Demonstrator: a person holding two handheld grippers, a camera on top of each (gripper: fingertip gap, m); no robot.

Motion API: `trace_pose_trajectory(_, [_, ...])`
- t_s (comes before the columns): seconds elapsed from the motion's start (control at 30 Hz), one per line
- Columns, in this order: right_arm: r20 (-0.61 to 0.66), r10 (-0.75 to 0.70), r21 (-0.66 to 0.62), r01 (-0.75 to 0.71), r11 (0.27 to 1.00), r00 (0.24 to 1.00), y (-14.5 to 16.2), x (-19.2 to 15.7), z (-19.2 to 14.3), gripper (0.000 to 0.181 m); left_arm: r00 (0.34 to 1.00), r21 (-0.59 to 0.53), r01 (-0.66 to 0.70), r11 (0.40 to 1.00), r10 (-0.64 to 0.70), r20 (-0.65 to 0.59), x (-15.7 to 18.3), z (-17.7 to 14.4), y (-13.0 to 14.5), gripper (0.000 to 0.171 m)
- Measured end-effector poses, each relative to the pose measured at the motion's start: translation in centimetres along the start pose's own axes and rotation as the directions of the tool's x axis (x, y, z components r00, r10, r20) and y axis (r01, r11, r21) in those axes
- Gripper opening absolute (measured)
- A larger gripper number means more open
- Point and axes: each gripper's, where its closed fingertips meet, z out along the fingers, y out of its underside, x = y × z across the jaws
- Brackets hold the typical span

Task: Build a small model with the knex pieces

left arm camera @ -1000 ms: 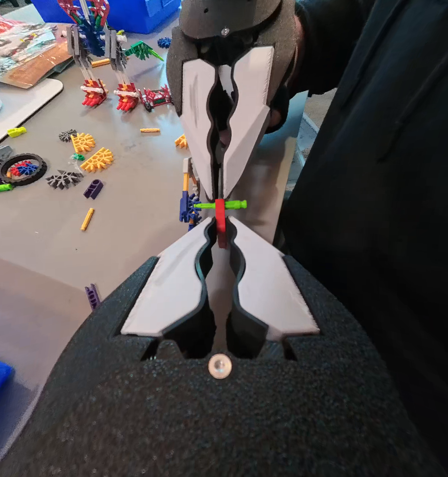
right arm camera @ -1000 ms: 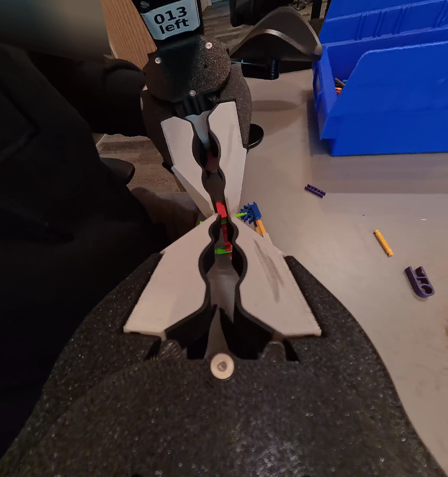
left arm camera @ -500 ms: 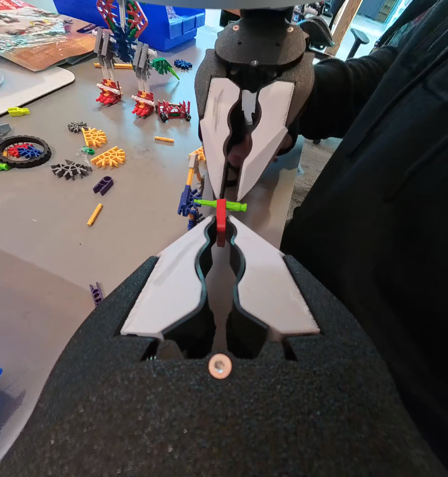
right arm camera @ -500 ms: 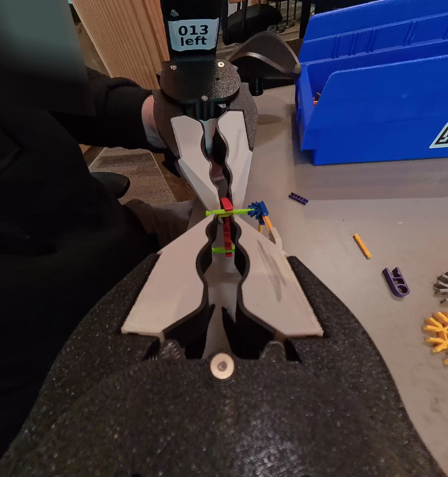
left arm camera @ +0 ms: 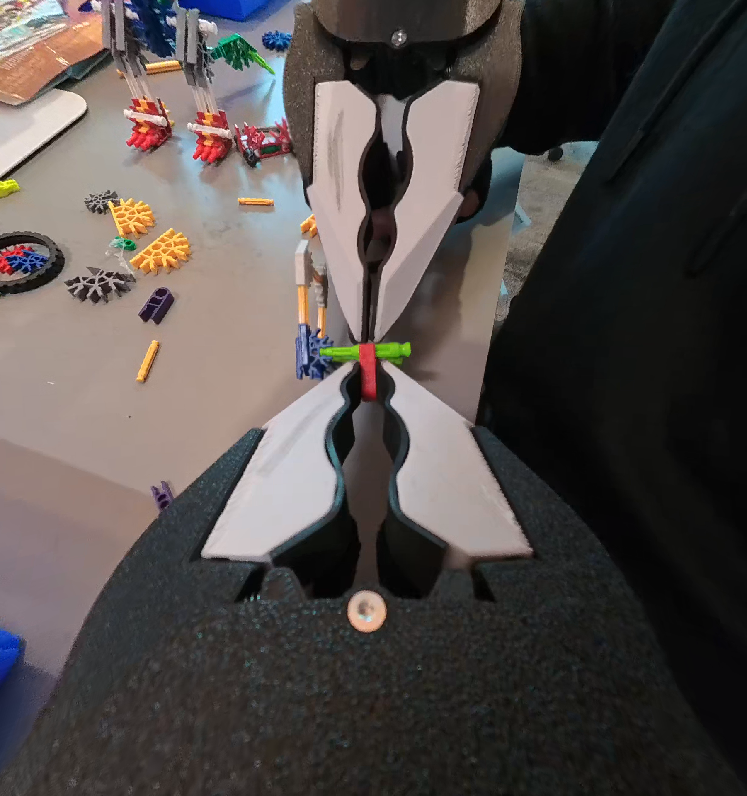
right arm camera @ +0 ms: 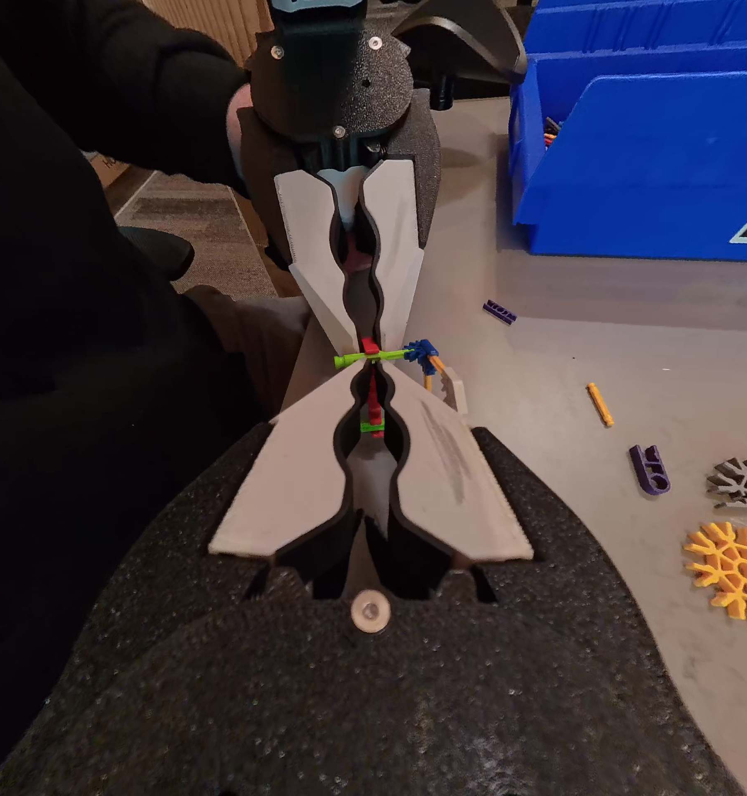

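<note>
The red connector (left arm camera: 368, 379) hangs in the air above the table (left arm camera: 216, 387) edge, pinched from both ends; the left gripper (left arm camera: 368, 366) has its fingers closed down on the connector's near end, with only the red piece's thickness between the tips; the right gripper (right arm camera: 371, 364) faces it tip to tip, fingers drawn in just as tightly on the same connector, whose red body (right arm camera: 374, 405) runs back through the gap between them. A green rod (left arm camera: 365, 351) crosses the connector at right angles, just where the two sets of tips meet; one end of the rod plugs into a blue connector (left arm camera: 316, 357), from which yellow rods (left arm camera: 303, 306) rise to grey end pieces; a second short green piece (right arm camera: 371, 426) sits on the connector deeper between the right gripper's fingers. Beyond the connector, on the table, lie loose yellow connectors (left arm camera: 160, 252), a purple clip (left arm camera: 156, 305), a short yellow rod (left arm camera: 148, 361) and a black tyre (left arm camera: 18, 267); farther off from it stands a model on red feet (left arm camera: 178, 133); a blue bin (right arm camera: 647, 150) stands to the other side.
</note>
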Motion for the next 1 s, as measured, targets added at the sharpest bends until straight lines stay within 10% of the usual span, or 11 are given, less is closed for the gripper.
trace_pose_trajectory(1.0, [-0.126,-0.162,-0.255,0.126,0.959,0.979,1.3,3.2,-0.1,0.005,0.945,-0.232,-0.159,0.96,0.216,0.246,-3.2,0.5,2.7,0.005])
